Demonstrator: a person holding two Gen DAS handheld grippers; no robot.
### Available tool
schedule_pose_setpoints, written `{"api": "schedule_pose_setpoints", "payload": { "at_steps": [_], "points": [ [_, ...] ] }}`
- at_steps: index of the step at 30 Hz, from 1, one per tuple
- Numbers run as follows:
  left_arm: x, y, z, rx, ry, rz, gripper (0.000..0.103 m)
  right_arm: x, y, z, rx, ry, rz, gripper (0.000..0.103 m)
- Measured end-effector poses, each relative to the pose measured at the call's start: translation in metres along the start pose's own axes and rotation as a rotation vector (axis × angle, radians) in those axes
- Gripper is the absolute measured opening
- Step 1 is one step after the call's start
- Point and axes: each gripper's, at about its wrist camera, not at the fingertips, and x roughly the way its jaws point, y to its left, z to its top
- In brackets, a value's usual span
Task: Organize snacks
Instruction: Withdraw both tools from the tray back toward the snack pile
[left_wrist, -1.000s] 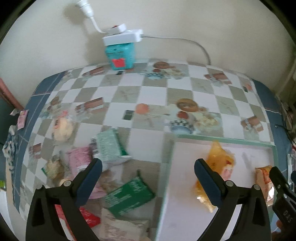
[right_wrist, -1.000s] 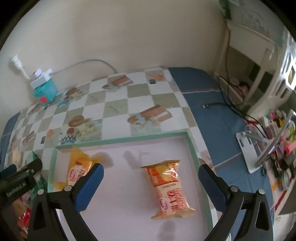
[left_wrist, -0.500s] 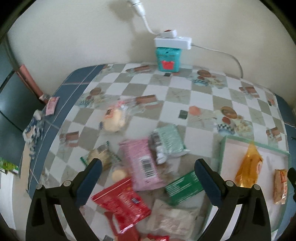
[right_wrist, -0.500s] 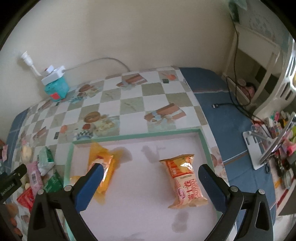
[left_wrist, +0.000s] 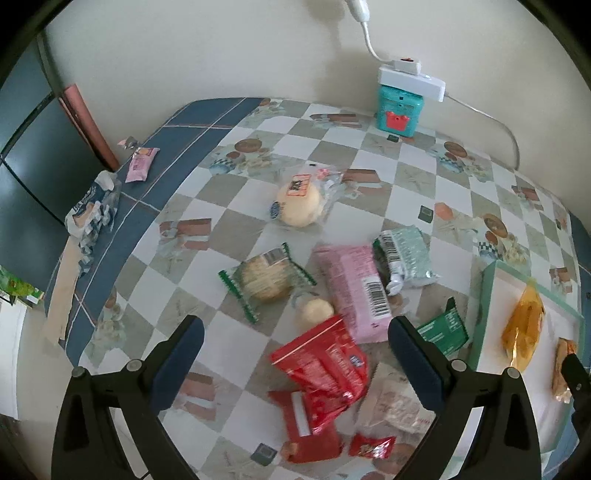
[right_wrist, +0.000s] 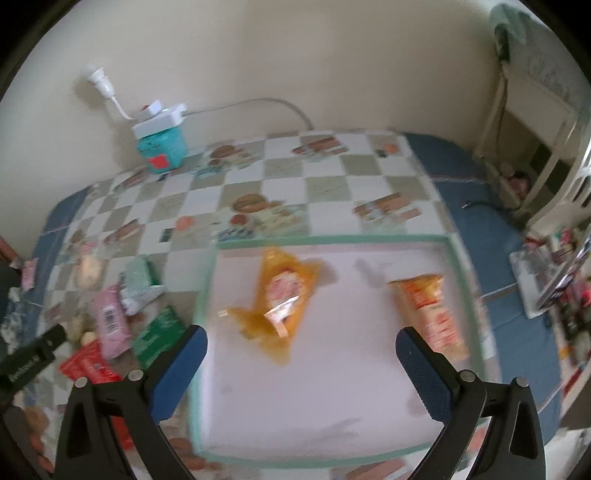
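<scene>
Since a second ago the left gripper (left_wrist: 293, 341) has swung away from the tray (left_wrist: 480, 317) and now hangs over the loose pile of snacks, which fills the middle of its view where the tray corner and yellow bag did before. The right gripper (right_wrist: 301, 350) has shifted too: the tray (right_wrist: 332, 240) sits more centred between its fingers, and the picture is smeared with motion. Both grippers stand wide open and hold nothing.

The worktop (left_wrist: 258, 236) wears a glossy checked oilcloth with a blue border. On it lie a crinkled red foil bag (left_wrist: 325, 369), a smooth pink wrapper (left_wrist: 354, 291) with its long axis running away from the camera and its barcode end nearer, a mint-green packet (left_wrist: 404, 258) touching the pink one's right side, a round cracker in clear film with green zigzag ends (left_wrist: 264, 282), a pale round bun in clear wrap (left_wrist: 299, 201) farther back, and a dark green bar (left_wrist: 441, 328) just beside the tray's left rim.

The tray is a shallow rectangle, white inside with a pale green rim. In it a translucent yellow pouch (right_wrist: 280, 295) lies roughly front to back, and a orange-and-cream pillow bag (right_wrist: 432, 314) lies well apart to its right, long axis likewise front to back, leaning slightly rightward at the near end.

A teal box (left_wrist: 399, 112) under a white power strip (left_wrist: 412, 81) stands against the wall.
</scene>
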Motion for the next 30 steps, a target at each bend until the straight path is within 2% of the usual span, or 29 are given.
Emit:
{"api": "schedule_pose_setpoints", "payload": {
  "at_steps": [6, 12, 26, 30],
  "points": [
    [0.003, 0.025, -0.004, -0.038, 0.032, -0.068, 0.100, 0.004, 0.015, -0.009, 0.011, 0.034, 0.000, 0.103],
    [0.013, 0.044, -0.010, -0.091, 0.079, -0.133, 0.100, 0.005, 0.037, -0.022, -0.019, 0.074, 0.043, 0.103],
    [0.051, 0.084, -0.055, -0.214, 0.220, -0.226, 0.100, 0.012, 0.090, -0.082, -0.103, 0.175, 0.071, 0.103],
    [0.047, 0.074, -0.064, -0.180, 0.214, -0.240, 0.100, 0.014, 0.096, -0.103, -0.140, 0.202, 0.059, 0.102]
  ]
}}
